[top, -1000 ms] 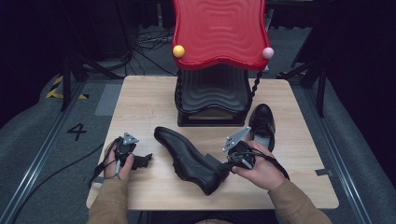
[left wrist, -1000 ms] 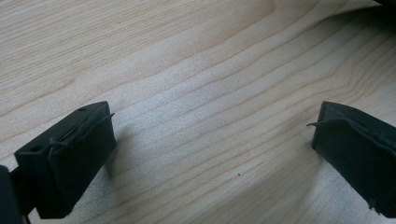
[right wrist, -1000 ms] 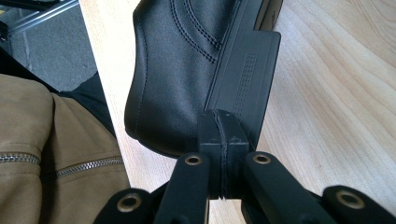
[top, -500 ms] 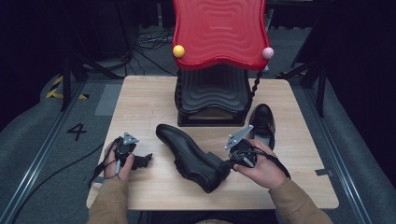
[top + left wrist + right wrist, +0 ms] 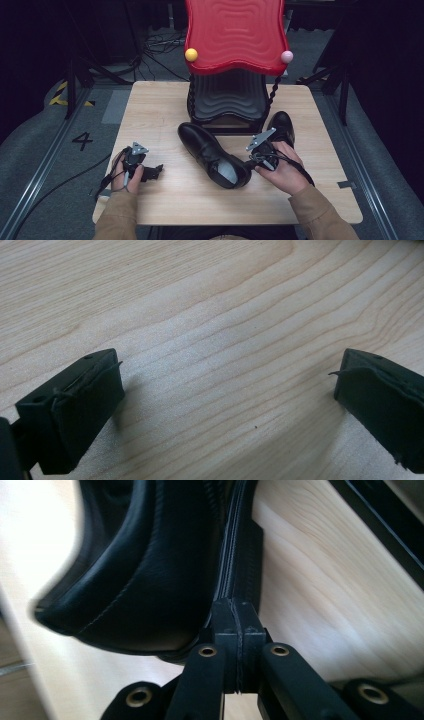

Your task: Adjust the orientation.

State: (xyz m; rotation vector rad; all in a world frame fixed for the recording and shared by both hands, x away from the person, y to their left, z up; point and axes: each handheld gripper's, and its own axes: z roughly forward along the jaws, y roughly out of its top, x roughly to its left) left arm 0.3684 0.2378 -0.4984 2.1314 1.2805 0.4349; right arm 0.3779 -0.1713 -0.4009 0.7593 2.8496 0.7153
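Gripping the heel rim of a black shoe (image 5: 212,154) at bench (image 5: 160,107) centre: right tongs (image 5: 239,625), clamped tight. Resting near left, spread wide over bare wood: left tongs (image 5: 227,390).

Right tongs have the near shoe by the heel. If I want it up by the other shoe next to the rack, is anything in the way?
Nothing visible lies on the table between them. The right tongs grip the near shoe at its heel; the other shoe sits just beyond that hand, beside the black rack. The left tongs rest open, well aside.
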